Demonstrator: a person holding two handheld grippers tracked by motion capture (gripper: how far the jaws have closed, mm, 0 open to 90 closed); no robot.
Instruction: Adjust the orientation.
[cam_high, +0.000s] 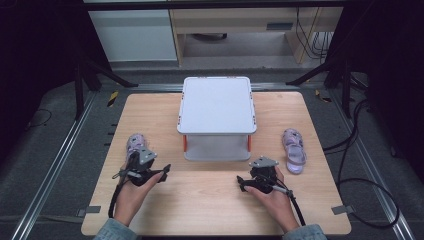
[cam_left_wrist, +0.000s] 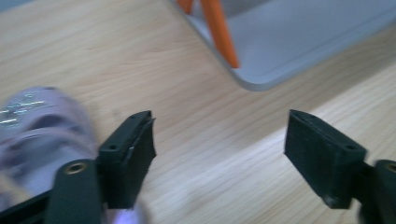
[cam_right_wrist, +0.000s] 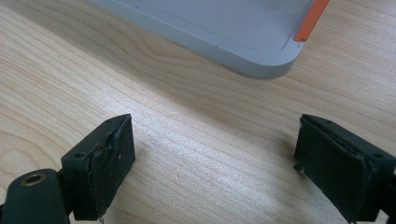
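Note:
Two small purple sandals lie on the wooden table, one at the left (cam_high: 134, 145) and one at the right (cam_high: 294, 150). Between them stands a grey two-level shelf (cam_high: 216, 105) with orange posts. My left gripper (cam_high: 150, 172) sits just in front of the left sandal. In the left gripper view its jaws (cam_left_wrist: 219, 135) stand open over bare wood, with the sandal (cam_left_wrist: 42, 126) just outside the left jaw. My right gripper (cam_high: 250, 181) rests near the shelf's front right corner. It is open (cam_right_wrist: 215, 140), with nothing between its jaws.
The shelf's grey base (cam_left_wrist: 289, 42) and an orange post (cam_left_wrist: 219, 32) lie ahead of the left gripper. The base's rounded corner (cam_right_wrist: 261, 65) lies ahead of the right one. Bare wood (cam_high: 210, 200) runs along the table's front. Dark floor, rails and cables surround the table.

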